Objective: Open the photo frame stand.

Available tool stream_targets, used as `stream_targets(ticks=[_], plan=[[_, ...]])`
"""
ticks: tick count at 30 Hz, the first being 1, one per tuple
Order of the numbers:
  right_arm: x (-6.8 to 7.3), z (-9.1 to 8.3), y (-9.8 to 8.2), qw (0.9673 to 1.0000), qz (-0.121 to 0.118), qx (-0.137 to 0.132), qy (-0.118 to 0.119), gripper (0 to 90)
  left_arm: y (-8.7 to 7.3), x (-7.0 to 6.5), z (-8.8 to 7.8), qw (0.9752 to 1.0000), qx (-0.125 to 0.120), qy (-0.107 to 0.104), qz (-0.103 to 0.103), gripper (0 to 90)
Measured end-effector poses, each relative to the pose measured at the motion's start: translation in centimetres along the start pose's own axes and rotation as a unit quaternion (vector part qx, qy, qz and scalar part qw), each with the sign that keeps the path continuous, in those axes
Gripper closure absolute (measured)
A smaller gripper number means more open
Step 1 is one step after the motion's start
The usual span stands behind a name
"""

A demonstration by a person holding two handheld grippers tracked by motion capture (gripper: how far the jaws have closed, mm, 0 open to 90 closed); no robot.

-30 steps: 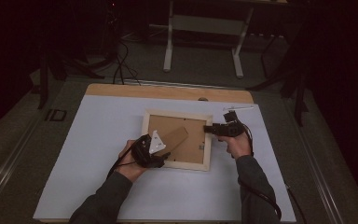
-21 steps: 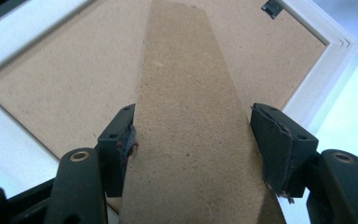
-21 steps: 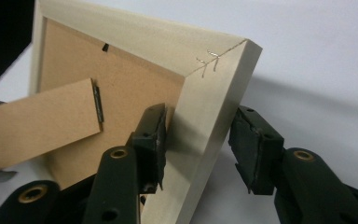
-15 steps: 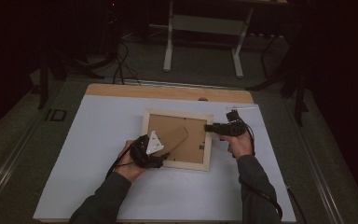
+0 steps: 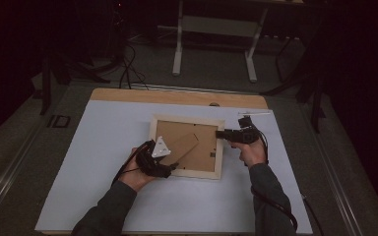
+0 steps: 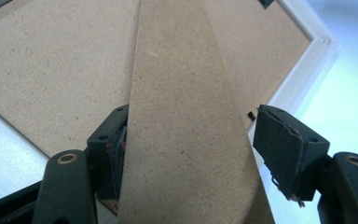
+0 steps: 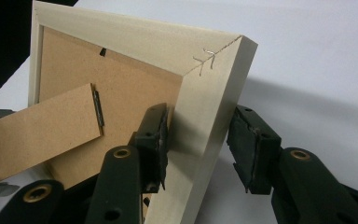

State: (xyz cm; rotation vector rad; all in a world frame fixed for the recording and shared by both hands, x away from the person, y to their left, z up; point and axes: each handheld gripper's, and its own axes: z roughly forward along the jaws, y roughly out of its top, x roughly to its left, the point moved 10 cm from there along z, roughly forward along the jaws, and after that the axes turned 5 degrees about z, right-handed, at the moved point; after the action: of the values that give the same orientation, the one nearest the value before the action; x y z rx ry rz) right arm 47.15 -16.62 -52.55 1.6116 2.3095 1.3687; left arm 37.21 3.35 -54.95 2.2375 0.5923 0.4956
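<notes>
1. Left gripper (image 5: 170, 167): held low over the back of the wooden picture frame (image 5: 187, 123), jaws pointing along the cardboard easel stand (image 5: 184, 146).
2. In the left gripper view, easel stand (image 6: 182, 116) running straight up between the two jaws; edge of the strip against the left-hand pad, a clear gap before the right-hand pad.
3. Jaws just been opening, now standing wide; nothing clamped.
4. Beyond that gripper's tips: brown backing board, then the pale frame rail (image 6: 303, 60) off to the right.
5. Right gripper (image 5: 221, 133): set across the frame's side rail, farthest from the left gripper.
6. In the right gripper view, pale rail (image 7: 205, 116) standing between the jaws; left-hand pad touching its inner face, right-hand pad just clear of its outer face.
7. Jaws just been closing, about half open; no squeeze on the rail.
8. Ahead of those jaws: stapled corner joint (image 7: 205, 60); to their left, easel stand (image 7: 37, 133) with its small metal hinge (image 7: 98, 109).
9. Frame lying face down on the white table mat (image 5: 103, 147), between both grippers.
</notes>
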Motion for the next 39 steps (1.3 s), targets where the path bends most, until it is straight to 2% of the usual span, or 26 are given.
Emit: stream_targets(ticks=[5,14,18,20,23,26,34,39], plan=[[0.1,-0.1,0.1,1.0,-0.002,-0.003,-0.002,58.0,0.1,-0.2,-0.5,0.9984,-0.012,-0.048,-0.029,31.9],[0.2,-0.1,0.1,1.0,-0.003,-0.006,-0.002,58.3,-0.1,0.1,-1.4,0.9958,-0.023,-0.074,-0.048,33.1],[0.3,-0.1,0.1,1.0,-0.005,-0.004,-0.003,58.3,-0.2,0.8,-2.1,0.9953,-0.031,-0.07,-0.058,33.5],[0.3,-0.2,0.2,1.0,-0.006,-0.004,-0.003,58.3,-0.1,1.1,-2.6,0.9942,-0.042,-0.072,-0.068,33.4],[0.3,-0.1,0.2,1.0,-0.006,-0.005,-0.003,58.3,0.2,2.0,-3.3,0.9937,-0.054,-0.061,-0.077,33.4],[0.3,-0.1,0.2,1.0,-0.007,-0.005,-0.003,58.3,0.3,3.3,-3.7,0.9927,-0.06,-0.04,-0.096,33.9],[0.4,-0.2,0.2,0.9999,-0.008,-0.007,-0.004,58.4,-0.2,5.9,-4.2,0.9908,-0.045,-0.002,-0.128,36.8],[0.4,-0.2,0.2,0.9999,-0.009,-0.007,-0.004,58.4,-0.4,7.2,-4.2,0.9877,-0.042,0.009,-0.15,36.8]])
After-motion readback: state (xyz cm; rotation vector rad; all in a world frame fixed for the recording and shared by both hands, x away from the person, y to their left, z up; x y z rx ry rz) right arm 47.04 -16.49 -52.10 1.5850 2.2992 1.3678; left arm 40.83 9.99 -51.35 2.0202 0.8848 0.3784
